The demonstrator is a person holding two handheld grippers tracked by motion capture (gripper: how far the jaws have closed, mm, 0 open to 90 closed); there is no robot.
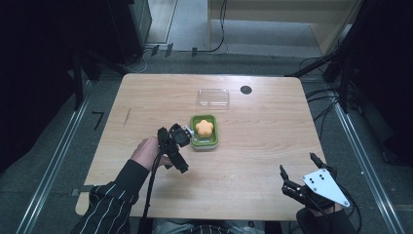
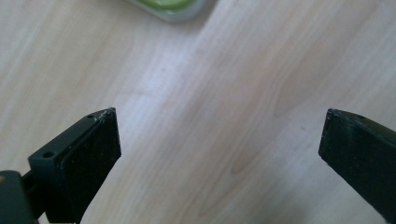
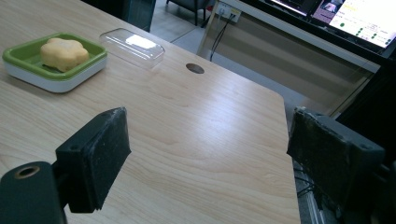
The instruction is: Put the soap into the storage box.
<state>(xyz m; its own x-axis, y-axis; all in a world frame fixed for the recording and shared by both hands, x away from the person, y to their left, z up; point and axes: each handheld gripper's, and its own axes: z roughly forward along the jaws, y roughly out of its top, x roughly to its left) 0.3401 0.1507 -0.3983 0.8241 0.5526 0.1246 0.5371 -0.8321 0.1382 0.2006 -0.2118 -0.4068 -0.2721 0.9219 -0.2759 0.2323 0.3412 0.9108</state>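
A yellow flower-shaped soap (image 1: 204, 127) (image 3: 63, 53) lies in a green and white dish (image 1: 215, 139) (image 3: 28, 74) near the table's middle. The dish's clear lid (image 1: 213, 97) (image 3: 132, 45) rests on the wood behind it. My left gripper (image 1: 171, 146) (image 2: 219, 140) hangs just left of the dish, open, with bare wood between its jaws; a corner of the dish (image 2: 173, 9) shows at the top of its view. My right gripper (image 1: 299, 171) (image 3: 210, 154) sits at the table's near right corner, open and holding nothing.
A round cable hole (image 1: 246, 89) (image 3: 194, 68) lies at the table's far right. The table's right edge (image 3: 288, 154) is close to my right gripper. Black stands and cables surround the table on the floor.
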